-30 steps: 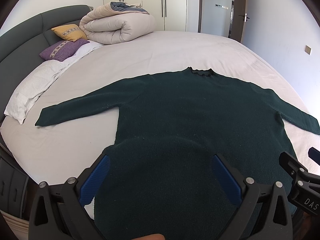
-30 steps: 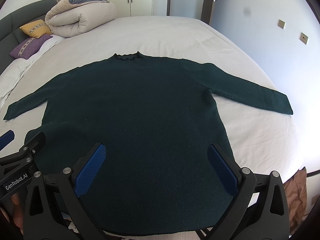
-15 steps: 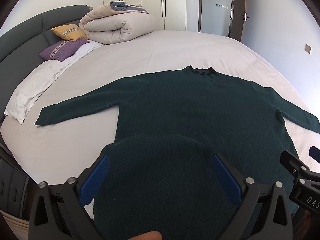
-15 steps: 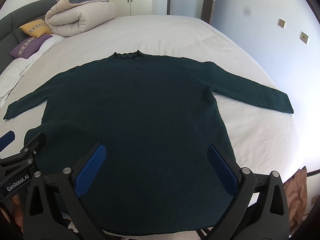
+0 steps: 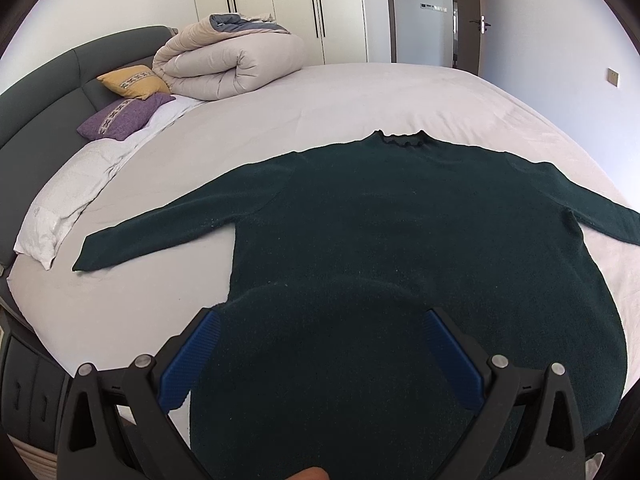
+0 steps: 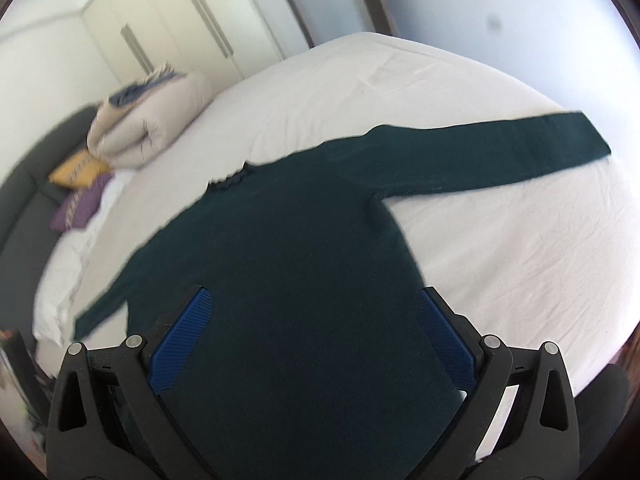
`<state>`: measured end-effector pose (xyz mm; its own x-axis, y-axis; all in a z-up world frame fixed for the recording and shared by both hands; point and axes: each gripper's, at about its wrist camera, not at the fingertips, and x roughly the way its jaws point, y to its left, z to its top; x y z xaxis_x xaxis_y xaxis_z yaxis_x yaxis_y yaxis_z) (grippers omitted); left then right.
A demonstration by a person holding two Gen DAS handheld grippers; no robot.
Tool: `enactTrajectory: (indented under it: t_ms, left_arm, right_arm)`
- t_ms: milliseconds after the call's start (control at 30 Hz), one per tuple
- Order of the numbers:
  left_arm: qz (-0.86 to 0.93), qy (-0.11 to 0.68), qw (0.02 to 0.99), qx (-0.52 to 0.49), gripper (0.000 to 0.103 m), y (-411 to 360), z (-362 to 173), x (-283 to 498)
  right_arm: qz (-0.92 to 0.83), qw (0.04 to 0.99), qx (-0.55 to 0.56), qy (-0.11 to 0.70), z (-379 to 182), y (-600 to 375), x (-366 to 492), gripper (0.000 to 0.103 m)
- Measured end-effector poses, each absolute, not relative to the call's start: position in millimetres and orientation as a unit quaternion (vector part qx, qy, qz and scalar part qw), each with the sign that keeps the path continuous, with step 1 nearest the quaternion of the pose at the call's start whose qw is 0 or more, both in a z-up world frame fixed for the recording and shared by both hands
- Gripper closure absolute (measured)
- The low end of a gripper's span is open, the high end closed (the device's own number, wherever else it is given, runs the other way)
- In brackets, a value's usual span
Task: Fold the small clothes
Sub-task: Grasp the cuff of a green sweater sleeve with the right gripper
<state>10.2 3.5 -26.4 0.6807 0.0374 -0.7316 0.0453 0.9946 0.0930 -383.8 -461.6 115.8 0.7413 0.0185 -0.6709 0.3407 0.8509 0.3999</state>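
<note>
Right wrist view | sweater (image 6: pixel 288 280) spread flat on bed (image 6: pixel 500 240), hem nearest, collar far, sleeves outstretched sideways | right sleeve (image 6: pixel 500 160) judged nearer right gripper (image 6: pixel 312 336), jaws wide, empty | left gripper (image 5: pixel 320 356) likewise wide over hem.

A big bed (image 5: pixel 360 96) with a white sheet has a rolled blanket (image 5: pixel 228 64), yellow and purple pillows (image 5: pixel 134 80), white closet doors (image 5: pixel 280 4) and pale walls.

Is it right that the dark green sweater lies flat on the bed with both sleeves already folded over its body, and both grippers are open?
Not quite: the sweater lies flat, but both sleeves are spread out sideways, unfolded, as the left wrist view shows. Both grippers are open.
</note>
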Motion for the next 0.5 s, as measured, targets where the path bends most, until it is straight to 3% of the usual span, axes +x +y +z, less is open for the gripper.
enactTrajectory:
  t_ms: [267, 500]
  left_arm:
    - [-0.084, 0.438, 0.895, 0.015, 0.0, -23, -35, 51]
    - [-0.099, 0.472, 0.876, 0.016, 0.0, -57, -56, 76]
  right_arm:
    - [-0.2, 0.807, 0.507, 0.229, 68, -681, -423, 0.0]
    - [-0.228, 0.75, 0.592, 0.189, 22, -770, -427, 0.005]
